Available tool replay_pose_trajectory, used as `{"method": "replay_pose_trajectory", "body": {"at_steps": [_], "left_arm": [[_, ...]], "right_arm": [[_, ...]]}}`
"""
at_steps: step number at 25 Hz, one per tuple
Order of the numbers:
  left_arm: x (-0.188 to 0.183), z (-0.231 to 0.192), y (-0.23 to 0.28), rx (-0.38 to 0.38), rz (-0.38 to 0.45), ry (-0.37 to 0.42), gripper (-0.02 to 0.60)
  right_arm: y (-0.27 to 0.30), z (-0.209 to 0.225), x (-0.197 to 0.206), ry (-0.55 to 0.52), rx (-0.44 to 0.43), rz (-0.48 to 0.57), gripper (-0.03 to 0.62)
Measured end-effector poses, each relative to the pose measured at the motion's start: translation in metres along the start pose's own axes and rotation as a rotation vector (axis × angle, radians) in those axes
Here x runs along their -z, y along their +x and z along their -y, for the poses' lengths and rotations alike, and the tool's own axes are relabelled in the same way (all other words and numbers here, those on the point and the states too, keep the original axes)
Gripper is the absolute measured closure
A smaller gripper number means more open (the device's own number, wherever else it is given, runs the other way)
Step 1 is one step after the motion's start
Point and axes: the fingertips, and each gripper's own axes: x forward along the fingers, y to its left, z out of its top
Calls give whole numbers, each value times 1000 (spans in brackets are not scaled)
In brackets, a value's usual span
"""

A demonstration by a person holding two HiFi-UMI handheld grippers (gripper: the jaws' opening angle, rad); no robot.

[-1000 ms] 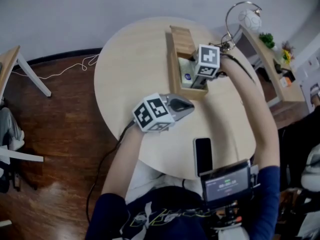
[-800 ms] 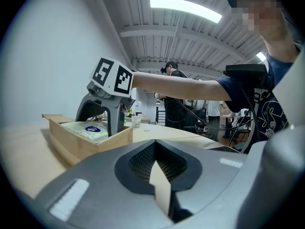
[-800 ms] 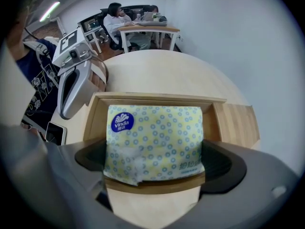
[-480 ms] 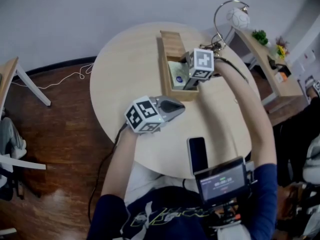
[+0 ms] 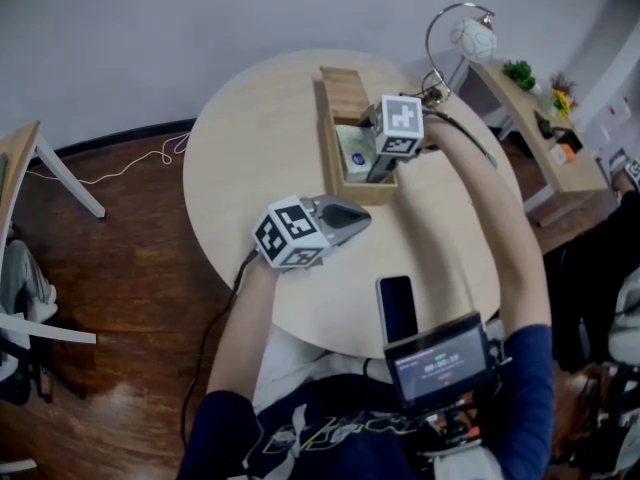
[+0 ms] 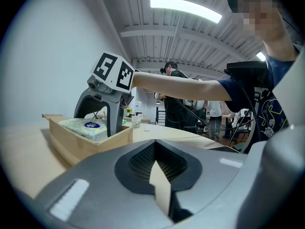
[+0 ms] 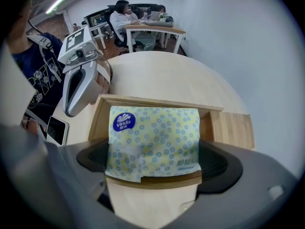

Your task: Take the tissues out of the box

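A yellow-patterned tissue pack (image 7: pixel 152 137) lies in an open wooden box (image 7: pixel 152 181) on a round table (image 5: pixel 250 148). My right gripper (image 7: pixel 152 163) reaches down into the box, and its two dark pads press the pack's left and right sides, so it is shut on the pack. In the head view the right gripper (image 5: pixel 375 173) stands over the tissue pack (image 5: pixel 352 148) inside the box (image 5: pixel 342 83). My left gripper (image 5: pixel 355 218) rests shut on the table just before the box's near end, holding nothing. In the left gripper view, the left gripper (image 6: pixel 157 163) looks at the box (image 6: pixel 90 144) and tissue pack (image 6: pixel 88 127).
A black phone (image 5: pixel 397 308) lies on the table near the front edge. A small screen device (image 5: pixel 435 363) hangs at my chest. A lamp with a white globe (image 5: pixel 470 38) and a side shelf (image 5: pixel 540 138) stand to the right. Chairs (image 5: pixel 30 168) are on the left floor.
Both grippers keep their places relative to the box. The head view has shifted slightly, so the table sits a little more to the left.
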Motion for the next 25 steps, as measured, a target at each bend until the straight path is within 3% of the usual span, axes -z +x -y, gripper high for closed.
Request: {"method": "replay_pose_trajectory", "body": {"at_steps": [25], "left_arm": [[2, -1, 0, -10, -2, -3, 577]], "right_arm": [[-78, 0, -12, 72, 16, 108, 45]]}}
